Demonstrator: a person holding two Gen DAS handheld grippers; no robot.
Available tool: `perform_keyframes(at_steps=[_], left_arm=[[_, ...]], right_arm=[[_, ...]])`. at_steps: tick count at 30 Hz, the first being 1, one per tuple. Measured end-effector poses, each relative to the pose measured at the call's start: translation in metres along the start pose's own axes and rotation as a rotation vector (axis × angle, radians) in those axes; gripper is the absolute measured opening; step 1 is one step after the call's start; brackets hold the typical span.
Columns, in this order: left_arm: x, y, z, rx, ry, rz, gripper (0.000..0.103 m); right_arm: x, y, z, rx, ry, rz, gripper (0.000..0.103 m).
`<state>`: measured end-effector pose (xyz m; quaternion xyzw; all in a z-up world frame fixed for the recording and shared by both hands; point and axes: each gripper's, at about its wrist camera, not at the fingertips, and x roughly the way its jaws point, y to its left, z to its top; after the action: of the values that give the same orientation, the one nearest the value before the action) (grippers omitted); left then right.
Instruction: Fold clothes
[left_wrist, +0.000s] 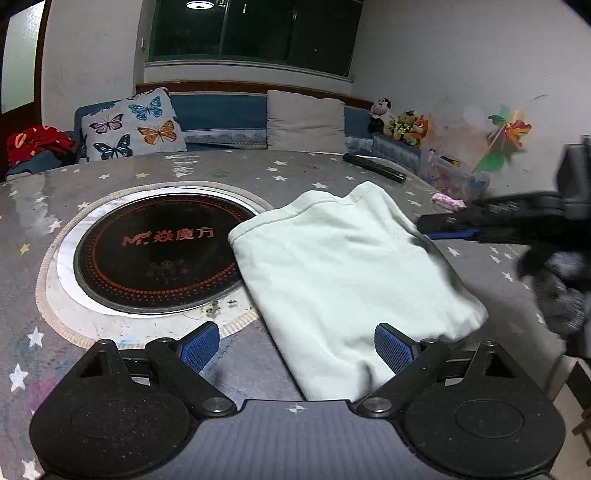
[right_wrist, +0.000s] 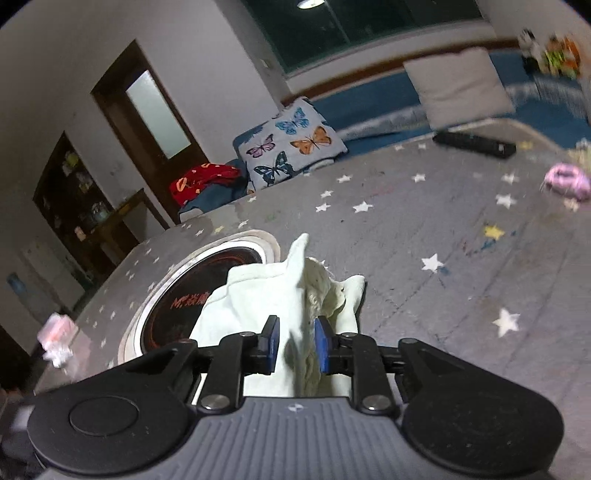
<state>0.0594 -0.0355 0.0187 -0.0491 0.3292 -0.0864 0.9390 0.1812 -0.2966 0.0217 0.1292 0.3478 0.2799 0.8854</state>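
Observation:
A pale mint-green garment (left_wrist: 343, 273) lies folded on the grey star-patterned table (left_wrist: 147, 173), partly over the round black induction cooktop (left_wrist: 159, 247). My left gripper (left_wrist: 295, 350) is open, its blue pads at the garment's near edge, holding nothing. My right gripper (right_wrist: 296, 345) is shut on a bunched fold of the same garment (right_wrist: 317, 291) and lifts it off the table. In the left wrist view the right gripper (left_wrist: 443, 229) reaches in from the right at the garment's far right edge.
A black remote (left_wrist: 373, 168) lies at the table's far side. A pink crumpled item (right_wrist: 567, 181) sits at the right. A sofa with a butterfly pillow (left_wrist: 133, 123) and grey cushion (left_wrist: 306, 122) stands behind. A pink-white packet (right_wrist: 57, 334) lies on the table's left edge.

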Motion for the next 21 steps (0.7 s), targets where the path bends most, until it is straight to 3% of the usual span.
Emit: perform_keyframes(at_steps=[1, 3, 9, 14, 21], left_arm=[[0.001, 0.0, 0.0, 0.0, 0.003, 0.001, 0.093], [0.005, -0.003, -0.002, 0.01, 0.011, 0.003, 0.093], [0.018, -0.007, -0.008, 0.04, 0.043, 0.04, 0.093], [0.023, -0.004, -0.014, 0.081, 0.056, 0.101, 0.092], [0.014, 0.003, -0.007, 0.072, 0.035, 0.137, 0.093]], right_arm=[[-0.007, 0.004, -0.003, -0.022, 0.002, 0.006, 0.021], [-0.018, 0.012, -0.012, -0.06, 0.01, 0.027, 0.031], [-0.026, 0.017, -0.044, -0.103, 0.059, 0.077, 0.035], [-0.022, 0.0, -0.068, -0.064, 0.089, 0.034, 0.035], [-0.038, 0.01, -0.041, -0.126, 0.029, 0.006, 0.035]])
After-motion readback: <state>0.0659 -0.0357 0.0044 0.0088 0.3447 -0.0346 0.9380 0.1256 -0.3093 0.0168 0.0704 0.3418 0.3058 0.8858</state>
